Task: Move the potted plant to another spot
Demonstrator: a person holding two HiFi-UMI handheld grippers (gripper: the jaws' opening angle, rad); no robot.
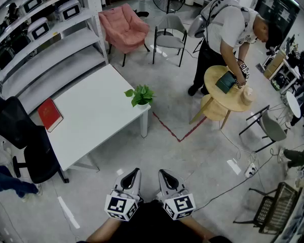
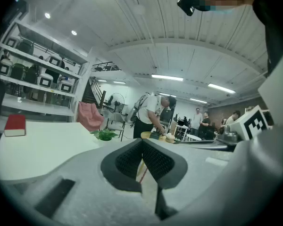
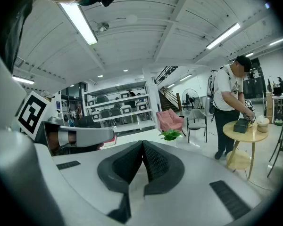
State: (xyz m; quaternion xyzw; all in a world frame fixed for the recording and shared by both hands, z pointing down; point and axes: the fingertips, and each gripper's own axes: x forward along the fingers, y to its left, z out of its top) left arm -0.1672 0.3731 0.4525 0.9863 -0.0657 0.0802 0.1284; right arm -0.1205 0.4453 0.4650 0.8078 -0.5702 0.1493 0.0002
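The potted plant (image 1: 140,95), leafy green, stands at the right corner of a white table (image 1: 91,116). It also shows small and distant in the left gripper view, potted plant (image 2: 104,134), and in the right gripper view, potted plant (image 3: 170,134). My left gripper (image 1: 132,176) and right gripper (image 1: 165,177) are held side by side near the bottom of the head view, well short of the table. Both are shut with nothing between the jaws, left gripper (image 2: 142,147) and right gripper (image 3: 143,149).
A red book (image 1: 50,114) lies on the table's left side. White shelving (image 1: 45,49) runs behind it, and a black office chair (image 1: 25,140) stands at its left. A person (image 1: 228,34) works at a round wooden table (image 1: 225,92). A pink armchair (image 1: 124,28) and grey chair (image 1: 169,34) stand farther back.
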